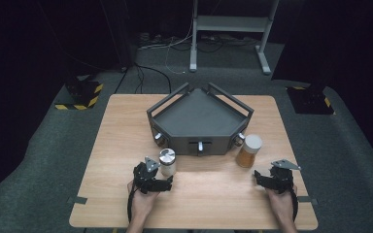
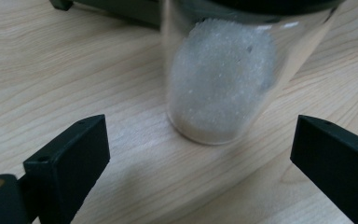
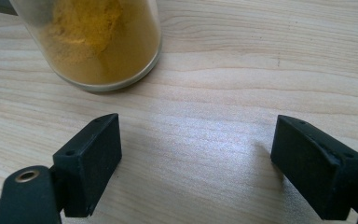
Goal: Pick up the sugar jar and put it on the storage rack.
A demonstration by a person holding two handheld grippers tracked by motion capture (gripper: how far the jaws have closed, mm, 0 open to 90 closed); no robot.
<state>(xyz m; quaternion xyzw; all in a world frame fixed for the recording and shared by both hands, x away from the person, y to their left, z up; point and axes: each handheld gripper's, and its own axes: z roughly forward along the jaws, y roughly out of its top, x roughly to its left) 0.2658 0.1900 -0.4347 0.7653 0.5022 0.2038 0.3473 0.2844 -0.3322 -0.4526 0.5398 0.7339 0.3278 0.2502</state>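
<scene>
Two jars upright (lidded).

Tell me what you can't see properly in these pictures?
- White-grain jar: left gripper view, its lid runs off the top edge.
- Yellow-powder jar: right gripper view, its top is cut off by the frame.
- Knobs on the grey tray: high view, too small to read markings.

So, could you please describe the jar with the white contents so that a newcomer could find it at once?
Start at the dark grey tray in the middle of the wooden table. In front of its left corner stands a small clear jar, just ahead of the left gripper. Its metallic lid and white grains distinguish it from the white-capped jar of orange powder.
</scene>
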